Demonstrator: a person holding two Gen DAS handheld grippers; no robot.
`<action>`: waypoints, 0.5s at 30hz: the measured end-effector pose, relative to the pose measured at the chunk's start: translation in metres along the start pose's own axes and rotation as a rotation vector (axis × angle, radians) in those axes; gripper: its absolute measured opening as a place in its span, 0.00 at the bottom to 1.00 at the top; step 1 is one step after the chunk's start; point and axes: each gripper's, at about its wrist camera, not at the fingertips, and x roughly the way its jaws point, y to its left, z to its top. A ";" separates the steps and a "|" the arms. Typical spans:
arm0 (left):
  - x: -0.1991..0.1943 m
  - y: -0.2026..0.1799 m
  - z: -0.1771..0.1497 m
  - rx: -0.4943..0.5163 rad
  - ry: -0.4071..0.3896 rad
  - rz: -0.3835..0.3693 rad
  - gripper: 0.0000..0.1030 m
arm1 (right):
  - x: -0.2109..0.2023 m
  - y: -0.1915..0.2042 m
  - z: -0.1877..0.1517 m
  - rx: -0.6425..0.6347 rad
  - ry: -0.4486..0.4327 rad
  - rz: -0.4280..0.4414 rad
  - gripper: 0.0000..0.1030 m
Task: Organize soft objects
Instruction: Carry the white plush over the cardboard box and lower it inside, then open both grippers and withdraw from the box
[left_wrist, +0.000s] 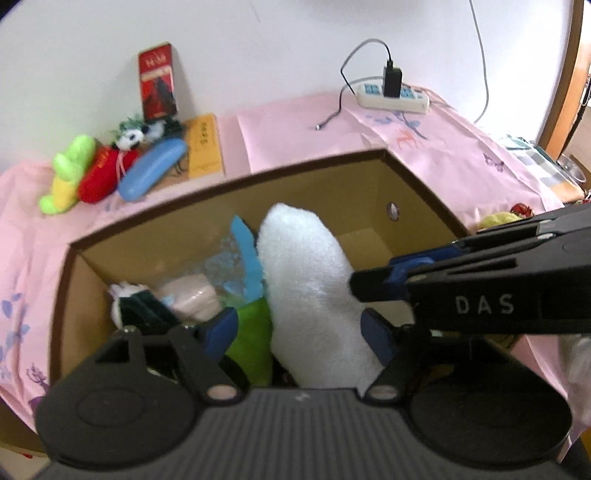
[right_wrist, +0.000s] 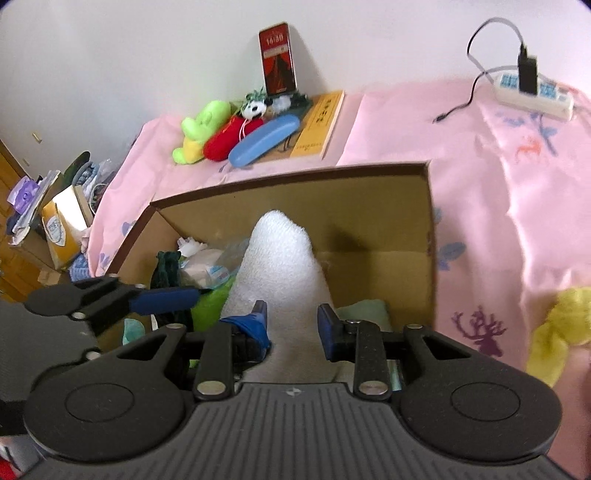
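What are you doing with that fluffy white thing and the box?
A person with a gripper in each hand is tidying soft things into a cardboard box. A fluffy white sock sticks up inside it, between the fingers of both the left gripper and the right gripper. The left one stands open. More soft toys wait on the pink cloth behind.

Pink cloth (right_wrist: 406, 129) covers the surface, cardboard box (right_wrist: 295, 181) sitting near centre. Far left: plush toys (right_wrist: 201, 131), blue case (right_wrist: 264, 140), yellow book (right_wrist: 321, 123). Far right: power strip (right_wrist: 535, 94).
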 end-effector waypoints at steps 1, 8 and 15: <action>-0.005 -0.001 -0.001 -0.001 -0.011 0.007 0.72 | -0.004 0.000 -0.001 -0.007 -0.012 -0.011 0.12; -0.036 -0.009 -0.005 -0.026 -0.061 0.061 0.72 | -0.025 -0.001 -0.006 -0.023 -0.064 -0.072 0.12; -0.057 -0.030 -0.007 -0.030 -0.103 0.094 0.72 | -0.049 -0.001 -0.017 -0.056 -0.104 -0.140 0.13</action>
